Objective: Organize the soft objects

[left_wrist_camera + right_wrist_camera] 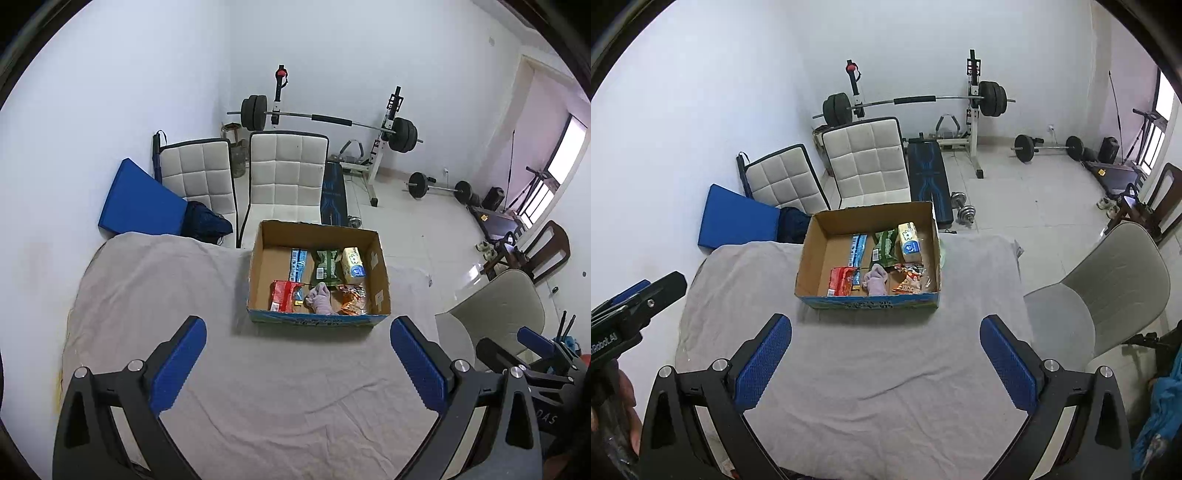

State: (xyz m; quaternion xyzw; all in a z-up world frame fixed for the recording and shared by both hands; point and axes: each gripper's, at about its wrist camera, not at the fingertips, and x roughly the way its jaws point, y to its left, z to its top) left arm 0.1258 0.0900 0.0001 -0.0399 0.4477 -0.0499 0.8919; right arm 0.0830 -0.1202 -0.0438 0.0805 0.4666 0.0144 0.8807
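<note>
Cardboard made up the open box (258, 273) at the table's far side in my left wrist view; my left claw (298, 363) hung spread and empty above the grey cloth (155, 295), near the box. A lilac soft cloth (320, 298) lay inside by the near wall, among snack packets (283, 295).

From the right wrist view, my right claw (885, 360) was likewise spread wide, holding nothing, with the box (812, 266) beyond it and the lilac cloth (876, 280) inside.
</note>
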